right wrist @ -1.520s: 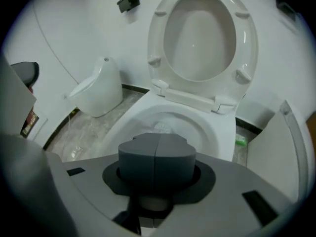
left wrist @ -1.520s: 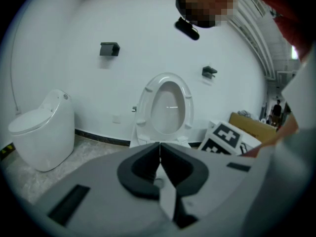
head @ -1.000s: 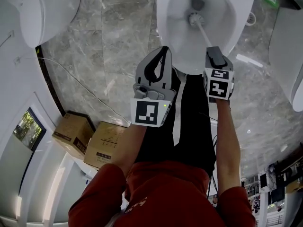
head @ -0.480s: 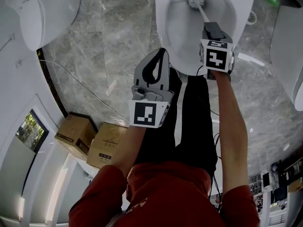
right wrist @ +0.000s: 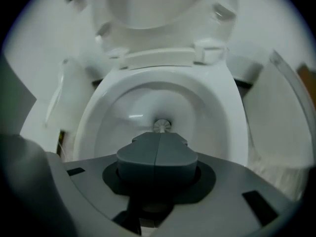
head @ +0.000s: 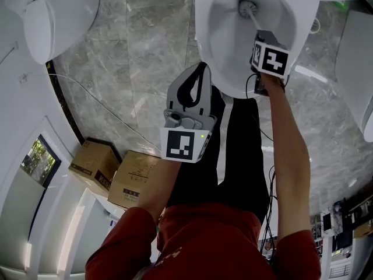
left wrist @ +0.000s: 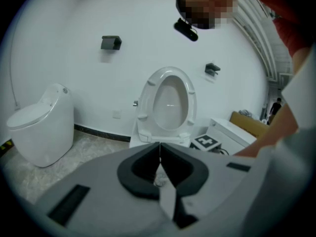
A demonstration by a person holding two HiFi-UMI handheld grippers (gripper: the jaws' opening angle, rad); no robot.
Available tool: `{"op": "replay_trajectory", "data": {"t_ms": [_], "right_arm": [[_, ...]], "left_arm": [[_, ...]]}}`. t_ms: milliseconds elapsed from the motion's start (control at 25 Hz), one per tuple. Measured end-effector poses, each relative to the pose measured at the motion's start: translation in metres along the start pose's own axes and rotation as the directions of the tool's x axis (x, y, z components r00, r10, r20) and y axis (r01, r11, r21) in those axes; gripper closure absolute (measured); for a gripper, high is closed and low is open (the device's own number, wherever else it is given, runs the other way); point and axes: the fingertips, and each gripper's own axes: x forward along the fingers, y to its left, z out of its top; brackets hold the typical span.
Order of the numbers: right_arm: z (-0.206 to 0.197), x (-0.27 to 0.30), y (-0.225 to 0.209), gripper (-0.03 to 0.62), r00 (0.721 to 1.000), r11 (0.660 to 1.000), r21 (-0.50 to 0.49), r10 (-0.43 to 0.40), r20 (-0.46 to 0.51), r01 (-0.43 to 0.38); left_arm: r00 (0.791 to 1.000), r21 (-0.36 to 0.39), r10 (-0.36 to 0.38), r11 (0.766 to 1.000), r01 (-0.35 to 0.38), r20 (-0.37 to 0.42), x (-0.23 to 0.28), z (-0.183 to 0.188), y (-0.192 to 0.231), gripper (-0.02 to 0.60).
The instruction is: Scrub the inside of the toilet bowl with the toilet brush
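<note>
In the head view, the toilet brush (head: 247,8) has its head low inside the toilet bowl (head: 213,34). Its handle slants up into the right gripper (head: 261,38), which pinches it. The left gripper (head: 200,74) hangs just before the bowl's front rim.

In the left gripper view, the jaws are pressed together on nothing, and the raised seat (left wrist: 148,98) stands beyond.

In the right gripper view, the jaws clamp the handle, and the bristle head sits at the bowl's bottom.
</note>
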Motion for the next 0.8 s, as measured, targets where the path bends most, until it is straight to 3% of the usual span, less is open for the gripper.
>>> {"op": "replay_trajectory", "data": {"t_ms": [80, 120, 160, 200, 240, 280, 320, 360, 400, 440, 480, 520, 560, 600, 640, 680, 720, 760, 800], "right_arm": [[0.009, 0.011, -0.006, 0.442, 0.999, 0.971, 0.235, 0.047, -0.020, -0.041], [0.014, 0.014, -0.008, 0.444, 0.999, 0.965, 0.258, 0.044, -0.023, -0.037], [0.019, 0.016, -0.008, 0.444, 1.000, 0.981, 0.196, 0.021, -0.022, -0.017], [0.025, 0.018, -0.007, 0.444, 1.000, 0.998, 0.055, -0.015, -0.012, 0.015], [0.030, 0.020, -0.002, 0.444, 0.998, 0.989, -0.141, -0.054, 0.011, 0.055], [0.034, 0.023, 0.004, 0.444, 0.995, 0.928, -0.359, -0.091, 0.043, 0.100], [0.035, 0.026, 0.010, 0.444, 0.989, 0.808, -0.570, -0.126, 0.080, 0.149], [0.032, 0.028, 0.015, 0.444, 0.981, 0.641, -0.743, -0.156, 0.116, 0.190], [0.027, 0.031, 0.020, 0.444, 0.974, 0.462, -0.861, -0.173, 0.149, 0.214], [0.022, 0.034, 0.023, 0.442, 0.969, 0.322, -0.920, -0.177, 0.172, 0.222], [0.019, 0.036, 0.024, 0.442, 0.968, 0.261, -0.940, -0.176, 0.179, 0.222], [0.018, 0.036, 0.022, 0.442, 0.970, 0.301, -0.929, -0.173, 0.171, 0.217], [0.020, 0.036, 0.018, 0.444, 0.976, 0.436, -0.877, -0.163, 0.145, 0.203], [0.024, 0.034, 0.013, 0.444, 0.985, 0.633, -0.755, -0.136, 0.108, 0.171], [0.029, 0.031, 0.008, 0.444, 0.993, 0.834, -0.540, -0.090, 0.074, 0.116], [0.031, 0.027, 0.003, 0.444, 0.998, 0.970, -0.239, -0.032, 0.046, 0.042], [0.029, 0.025, -0.003, 0.444, 0.999, 0.995, 0.096, 0.032, 0.024, -0.034], [0.026, 0.024, -0.007, 0.444, 0.996, 0.919, 0.384, 0.092, 0.018, -0.092], [0.024, 0.022, -0.010, 0.445, 0.991, 0.816, 0.564, 0.134, 0.027, -0.125]], "left_arm": [[1.000, 0.004, -0.002, 1.000, 0.002, -0.012, 0.003, -0.005, 0.004, 0.583], [1.000, 0.001, 0.000, 1.000, 0.000, -0.016, 0.005, -0.008, 0.006, 0.583], [1.000, -0.002, 0.002, 1.000, -0.002, -0.019, 0.006, -0.010, 0.007, 0.583], [1.000, -0.006, 0.003, 1.000, -0.003, -0.021, 0.007, -0.012, 0.008, 0.583], [1.000, -0.008, 0.003, 1.000, -0.004, -0.022, 0.008, -0.013, 0.009, 0.583], [1.000, -0.009, 0.003, 1.000, -0.003, -0.024, 0.008, -0.014, 0.010, 0.583], [1.000, -0.012, 0.003, 1.000, -0.003, -0.026, 0.008, -0.014, 0.011, 0.583], [1.000, -0.015, 0.002, 1.000, -0.003, -0.028, 0.008, -0.014, 0.012, 0.583], [1.000, -0.018, 0.002, 1.000, -0.002, -0.031, 0.007, -0.014, 0.013, 0.583], [0.999, -0.020, 0.001, 1.000, -0.002, -0.033, 0.007, -0.014, 0.014, 0.583], [0.999, -0.020, 0.003, 1.000, -0.003, -0.033, 0.006, -0.014, 0.016, 0.583], [1.000, -0.020, 0.006, 1.000, -0.006, -0.030, 0.006, -0.013, 0.018, 0.583], [1.000, -0.021, 0.012, 1.000, -0.012, -0.022, 0.007, -0.011, 0.020, 0.583], [1.000, -0.023, 0.022, 0.999, -0.022, -0.006, 0.007, -0.009, 0.024, 0.583], [0.999, -0.027, 0.034, 0.999, -0.034, 0.012, 0.007, -0.007, 0.027, 0.583], [0.999, -0.030, 0.044, 0.999, -0.043, 0.027, 0.007, -0.004, 0.029, 0.583], [0.998, -0.033, 0.049, 0.998, -0.048, 0.034, 0.008, -0.003, 0.030, 0.583], [0.998, -0.034, 0.051, 0.998, -0.050, 0.036, 0.008, -0.002, 0.030, 0.583], [0.998, -0.033, 0.051, 0.998, -0.049, 0.037, 0.008, -0.001, 0.030, 0.583]]}}
